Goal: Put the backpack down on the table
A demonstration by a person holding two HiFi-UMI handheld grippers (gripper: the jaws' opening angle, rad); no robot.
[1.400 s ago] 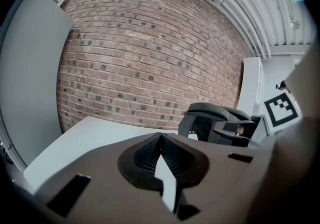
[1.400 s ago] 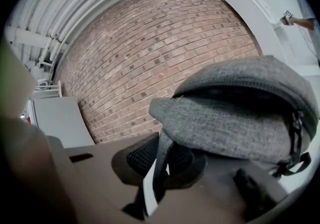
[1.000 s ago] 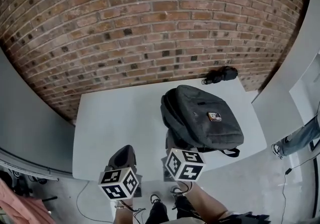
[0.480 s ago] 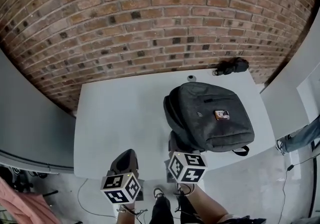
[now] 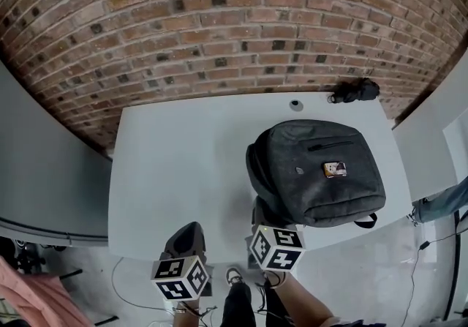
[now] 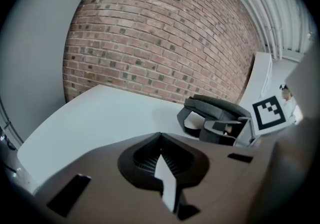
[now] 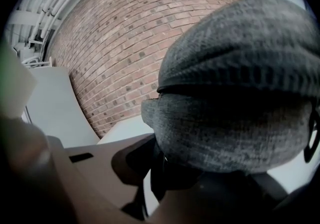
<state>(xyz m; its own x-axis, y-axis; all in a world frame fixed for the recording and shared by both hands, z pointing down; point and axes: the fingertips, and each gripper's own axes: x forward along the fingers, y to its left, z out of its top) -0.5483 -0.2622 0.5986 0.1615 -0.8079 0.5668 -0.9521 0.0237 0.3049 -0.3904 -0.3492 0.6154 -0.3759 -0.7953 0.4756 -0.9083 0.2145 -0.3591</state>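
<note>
At table (image 5: 168,172) near edge, backpack (image 5: 322,172) clamped by right gripper (image 5: 263,214), open surface leftward

I find no word or number I can read: the small patch (image 5: 335,168) on the backpack (image 5: 307,190) is too tiny to make out, and the left cube (image 5: 180,279) and right cube (image 5: 276,248) bear only black-and-white square markers.

There is one backpack (image 5: 318,172) and one surface (image 5: 175,164). The backpack carries one small label (image 5: 335,168). Two grippers show: the left gripper (image 5: 186,234) and the right gripper (image 5: 265,217). Marker cubes number two, the left cube (image 5: 180,278) and the right cube (image 5: 276,247). There is one dark bundle (image 5: 355,90), one round fitting (image 5: 295,105) and one brick wall (image 5: 219,25).
</note>
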